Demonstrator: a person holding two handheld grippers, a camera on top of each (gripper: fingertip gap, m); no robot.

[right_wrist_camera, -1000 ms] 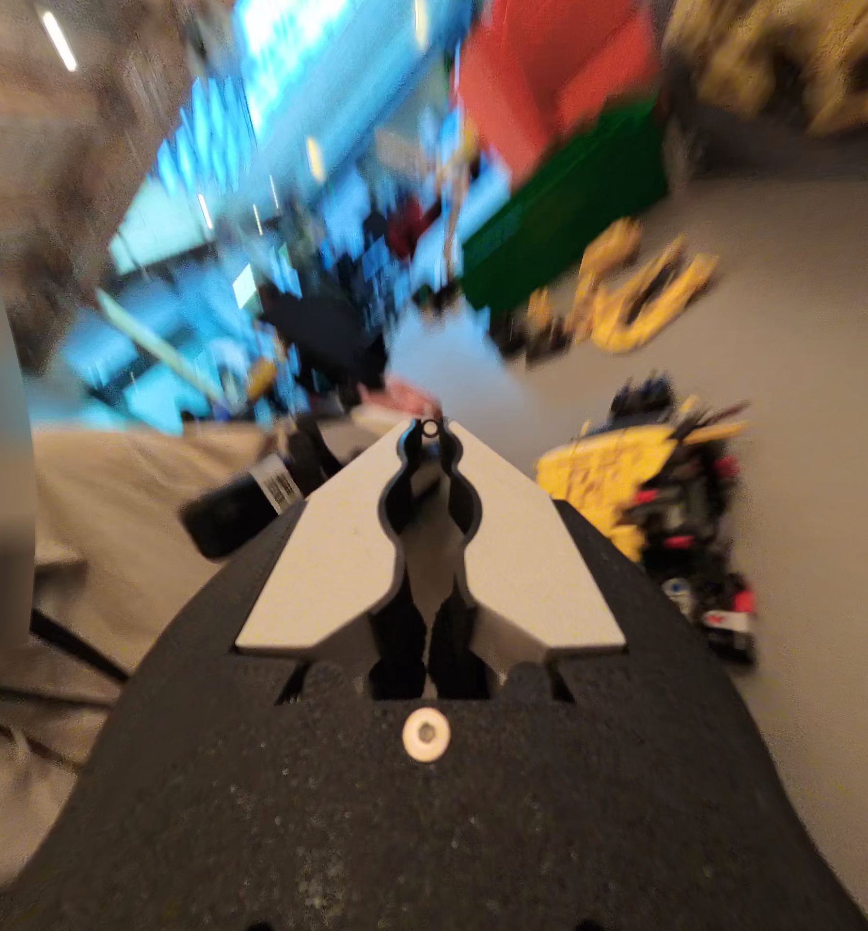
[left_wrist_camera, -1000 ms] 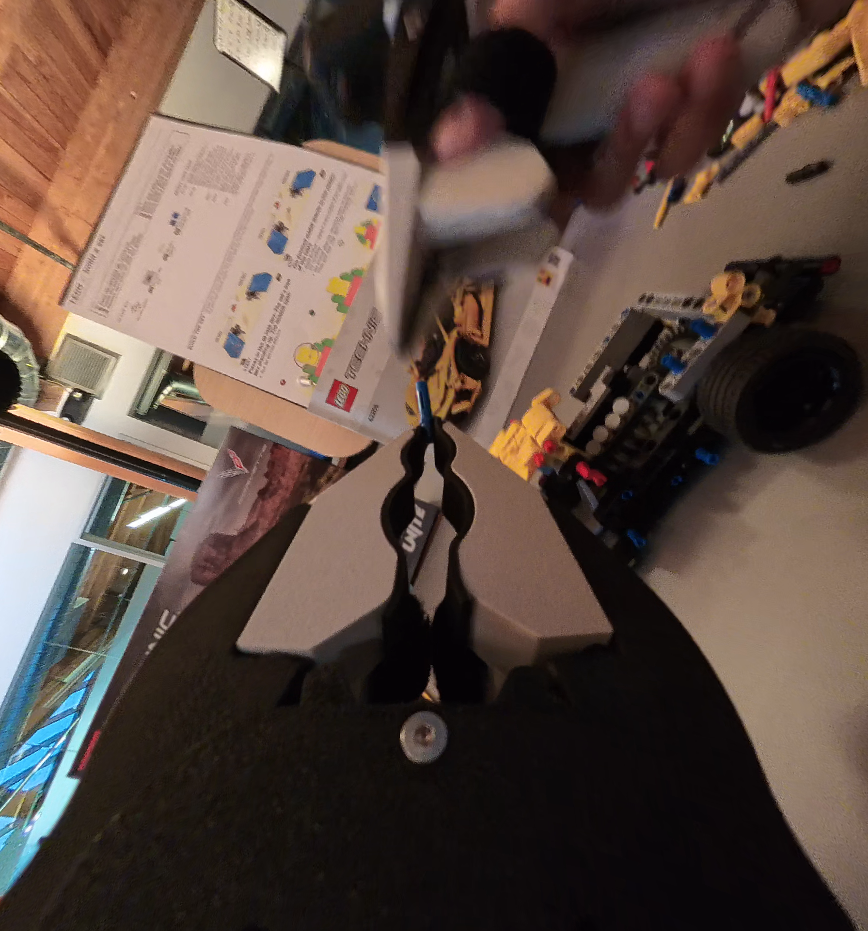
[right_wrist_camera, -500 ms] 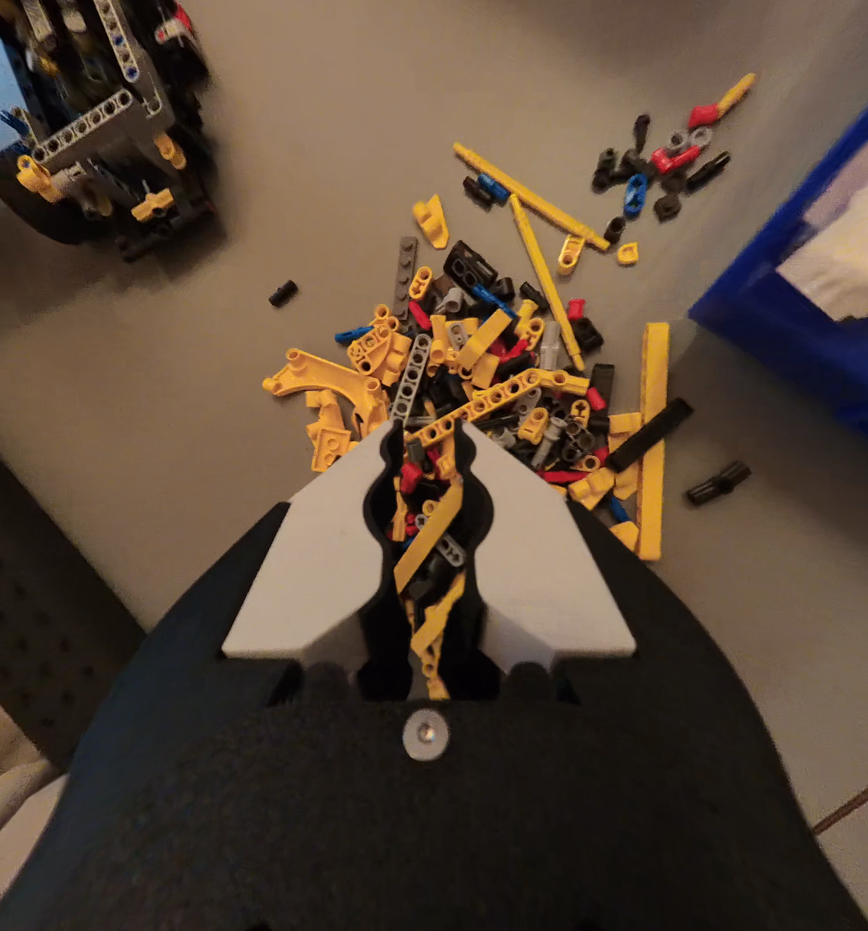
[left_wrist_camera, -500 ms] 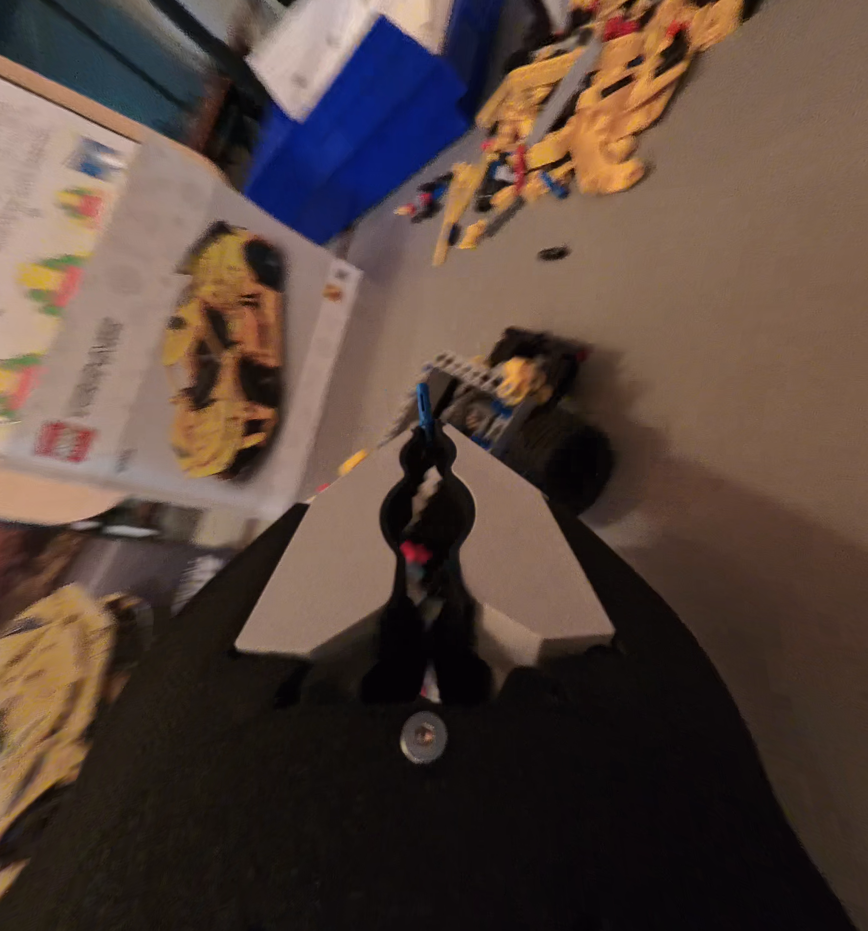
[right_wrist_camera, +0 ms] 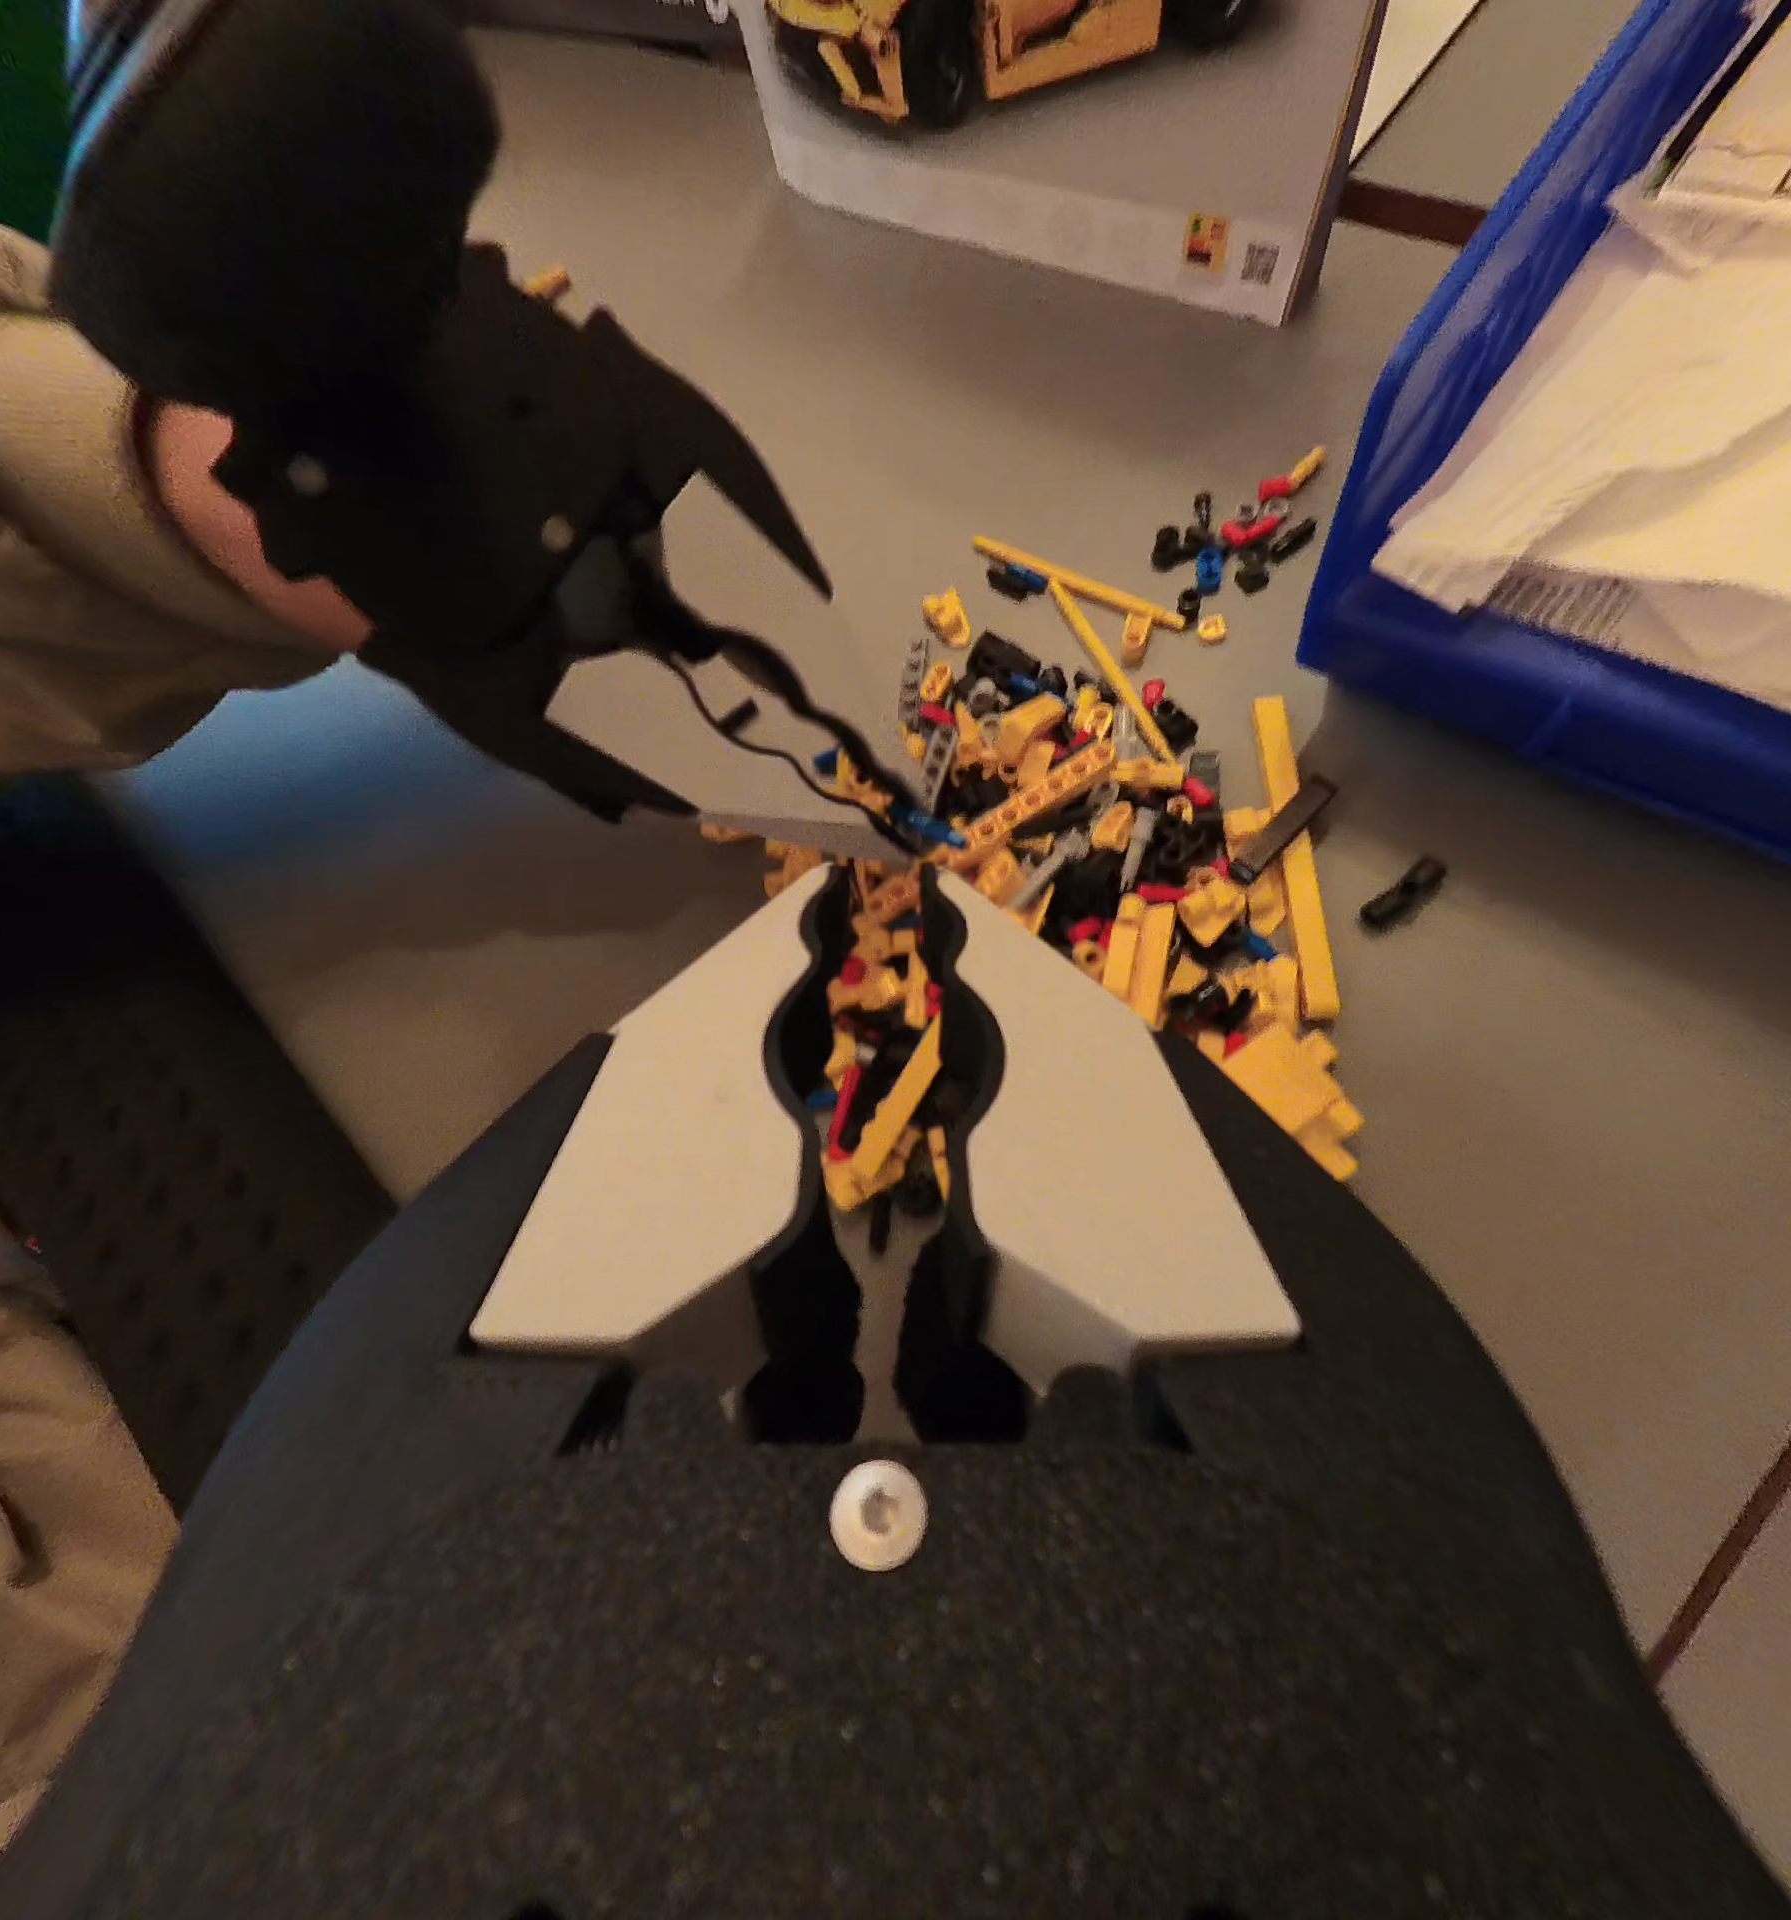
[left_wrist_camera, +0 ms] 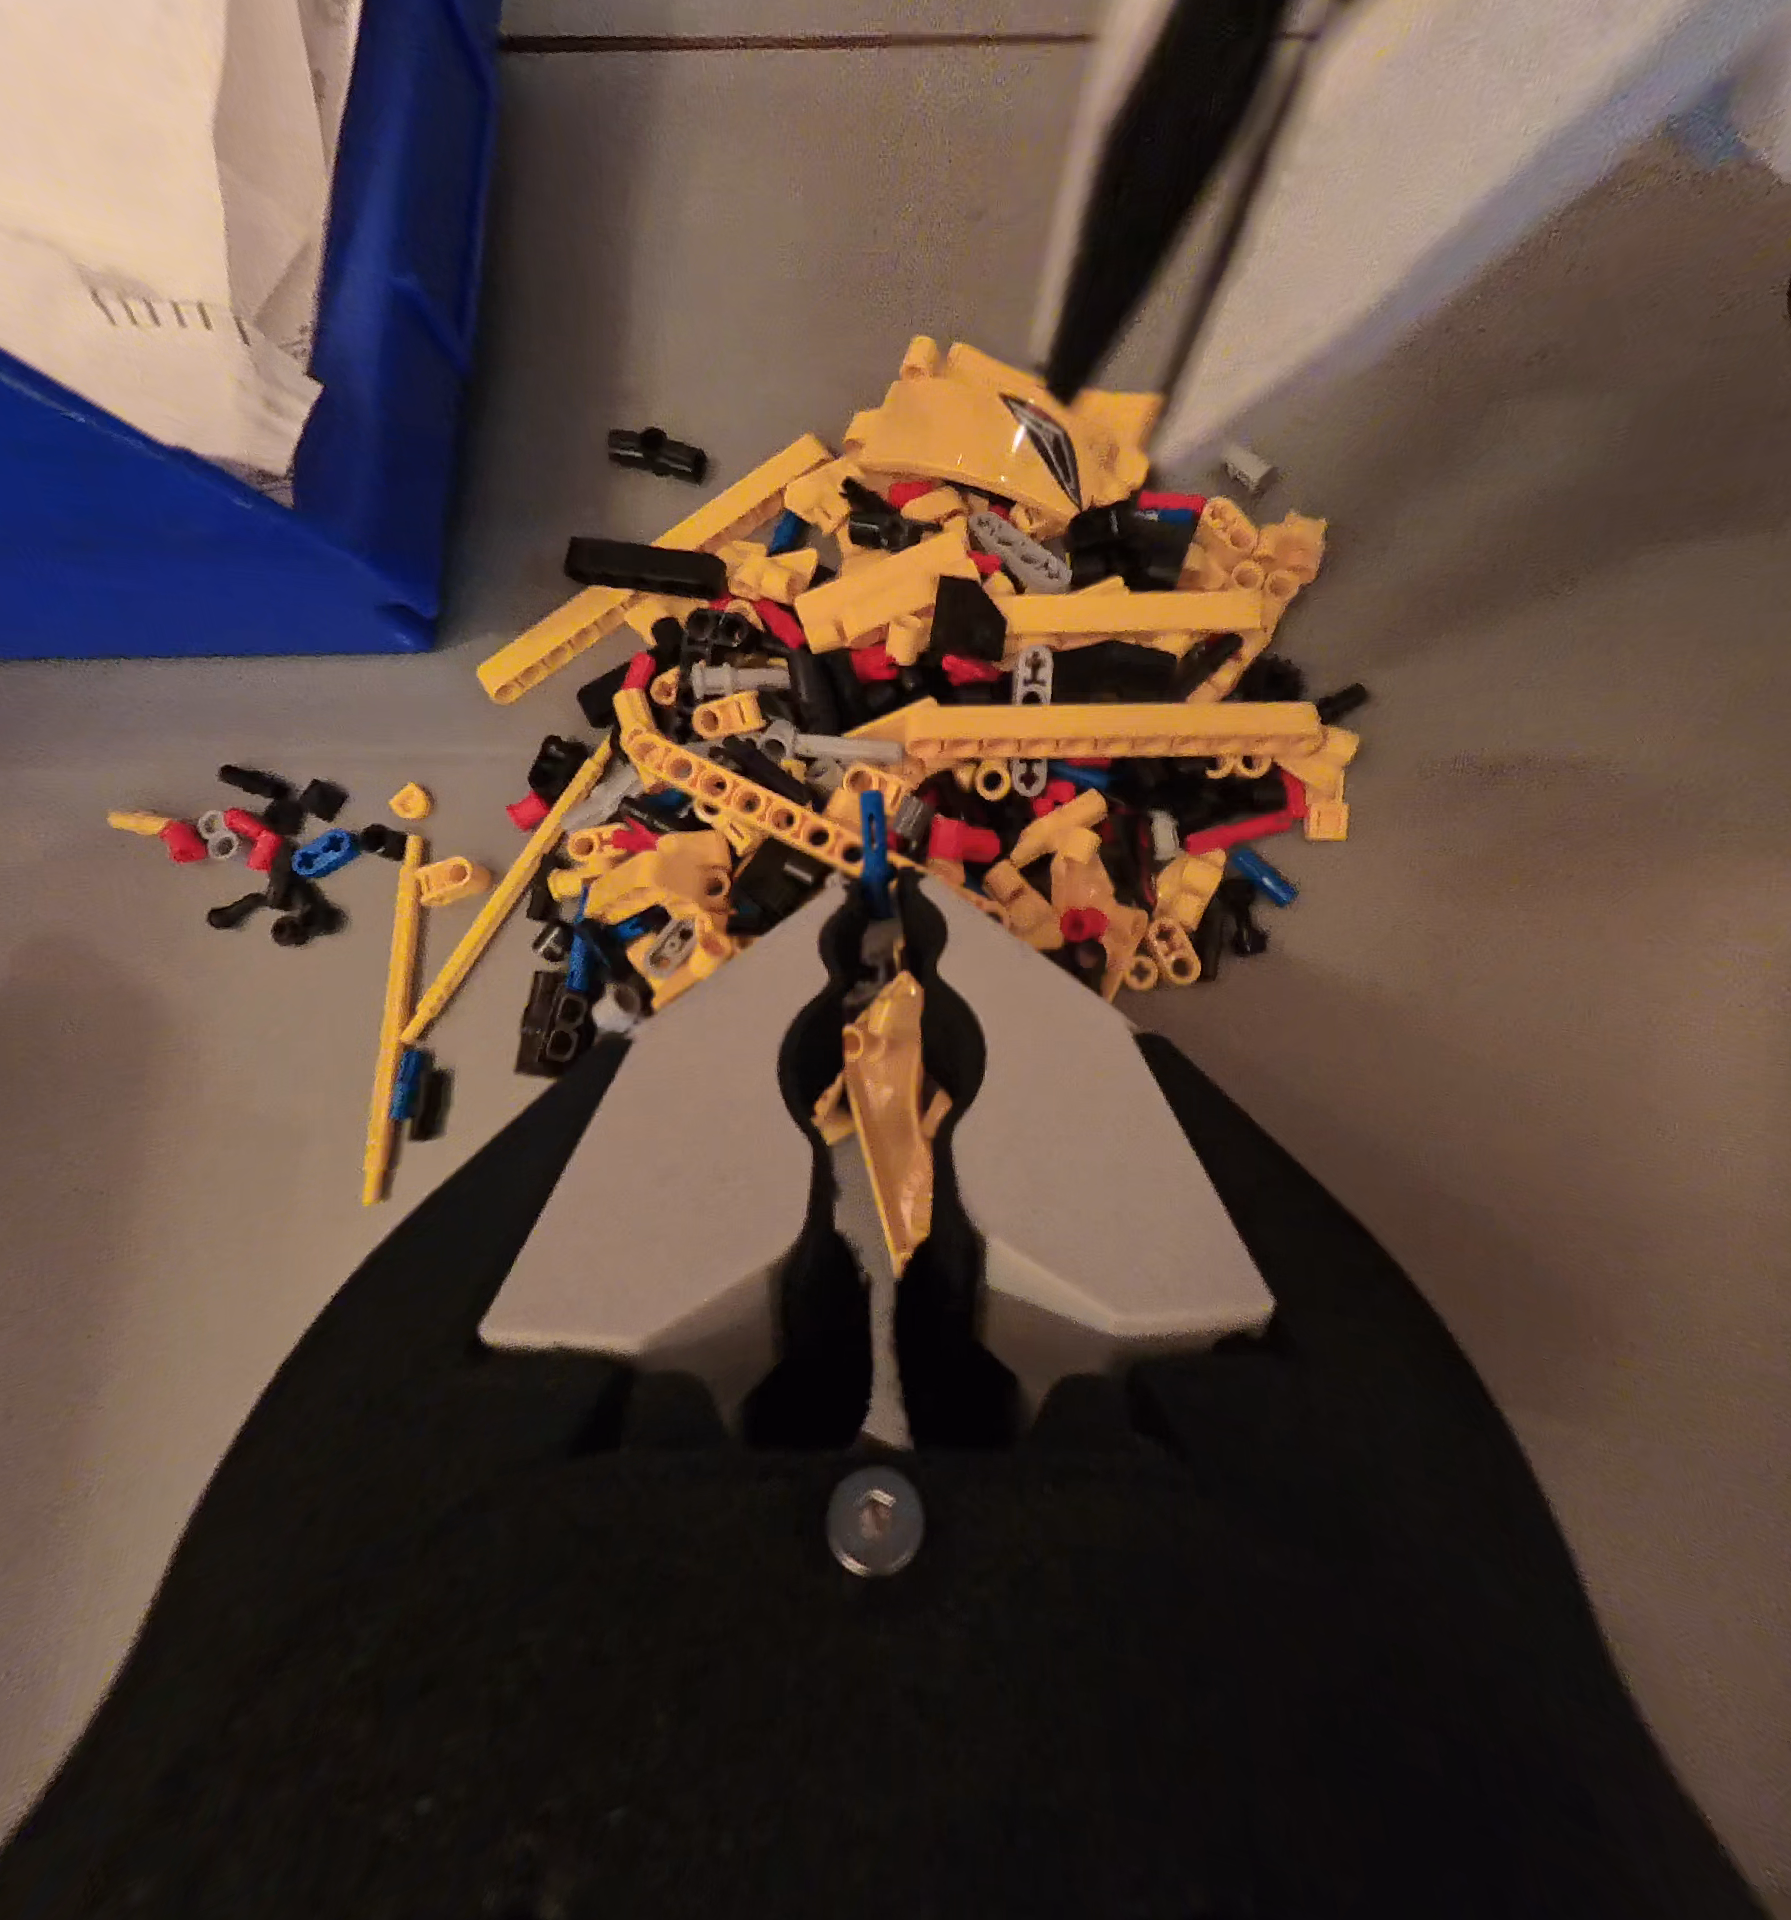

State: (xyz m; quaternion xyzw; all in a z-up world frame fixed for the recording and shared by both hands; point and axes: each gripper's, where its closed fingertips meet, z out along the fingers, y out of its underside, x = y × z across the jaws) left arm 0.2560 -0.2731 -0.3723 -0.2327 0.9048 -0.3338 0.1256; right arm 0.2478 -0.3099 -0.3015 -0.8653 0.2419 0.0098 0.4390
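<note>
- Two grippers, both over one heap of bricks (left_wrist_camera: 932, 727) on the grey table (left_wrist_camera: 143, 1195).
- Left gripper (left_wrist_camera: 873, 883): jaws closed on one small blue pin (left_wrist_camera: 872, 847), which sticks out past the tips over the near edge of the heap.
- In the right wrist view the left gripper (right_wrist_camera: 906, 826) comes in from the left, tilted down, with the blue pin (right_wrist_camera: 927, 826) at its tip; a hand (right_wrist_camera: 236, 520) in a pale sleeve (right_wrist_camera: 29, 582) holds it.
- Right gripper (right_wrist_camera: 875, 883): pointing down at the near side of the heap (right_wrist_camera: 1099, 831), jaws slightly apart with nothing between them.
- Heap: mostly yellow beams and panels, with black, red, blue and grey small parts, too many to count.
- One smaller cluster (left_wrist_camera: 267, 847) of black, red and blue parts lies left of the heap, apart from it.
- One lone black connector (left_wrist_camera: 655, 453) lies just beyond the heap.
- One blue bin (left_wrist_camera: 382, 364) with white paper (left_wrist_camera: 91, 208) stands at far left.
- One printed box (right_wrist_camera: 1057, 156) picturing a yellow car stands beyond the heap; its print is too blurred to read.
</note>
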